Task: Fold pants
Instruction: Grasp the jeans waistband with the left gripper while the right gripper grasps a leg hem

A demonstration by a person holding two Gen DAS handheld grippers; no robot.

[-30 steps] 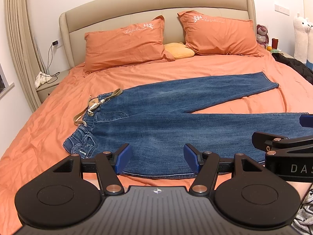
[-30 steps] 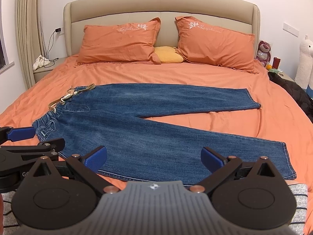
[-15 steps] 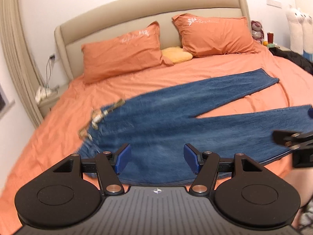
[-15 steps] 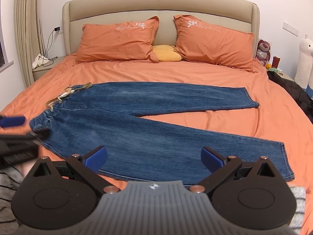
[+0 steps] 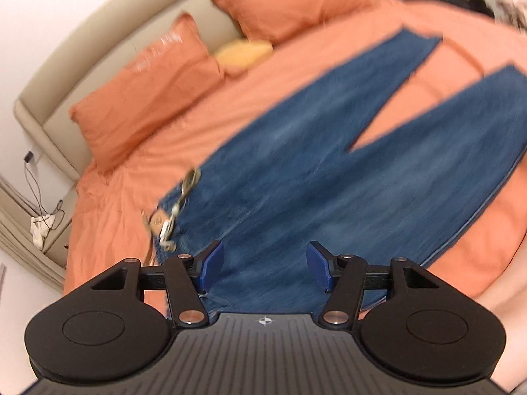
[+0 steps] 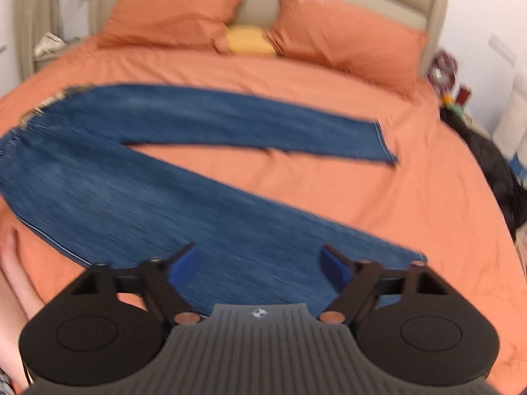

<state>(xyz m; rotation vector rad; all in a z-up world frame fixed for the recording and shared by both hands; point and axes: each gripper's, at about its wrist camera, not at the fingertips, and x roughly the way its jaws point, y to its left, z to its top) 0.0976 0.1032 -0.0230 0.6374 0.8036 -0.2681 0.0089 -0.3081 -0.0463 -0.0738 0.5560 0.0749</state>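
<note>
Blue jeans (image 5: pixel 296 191) lie spread flat on the orange bed, legs splayed in a V; they also show in the right wrist view (image 6: pixel 184 197). A tan belt with a tag (image 5: pixel 164 223) hangs at the waistband. My left gripper (image 5: pixel 265 265) is open and empty, just above the waist end of the jeans. My right gripper (image 6: pixel 260 265) is open and empty, above the lower part of the near leg, close to its hem (image 6: pixel 408 256). Both views are motion-blurred.
The orange bed sheet (image 6: pixel 428 204) surrounds the jeans. Two orange pillows (image 6: pixel 178 10) and a small yellow cushion (image 6: pixel 250 39) lie at the beige headboard. A dark garment (image 6: pixel 487 164) lies at the bed's right edge. A nightstand with cables (image 5: pixel 42 227) stands at the left.
Both grippers have dropped closer to the bed and spread apart: the left swung toward the waistband and tilted, the right toward the near leg's hem. Neither gripper appears in the other's view now.
</note>
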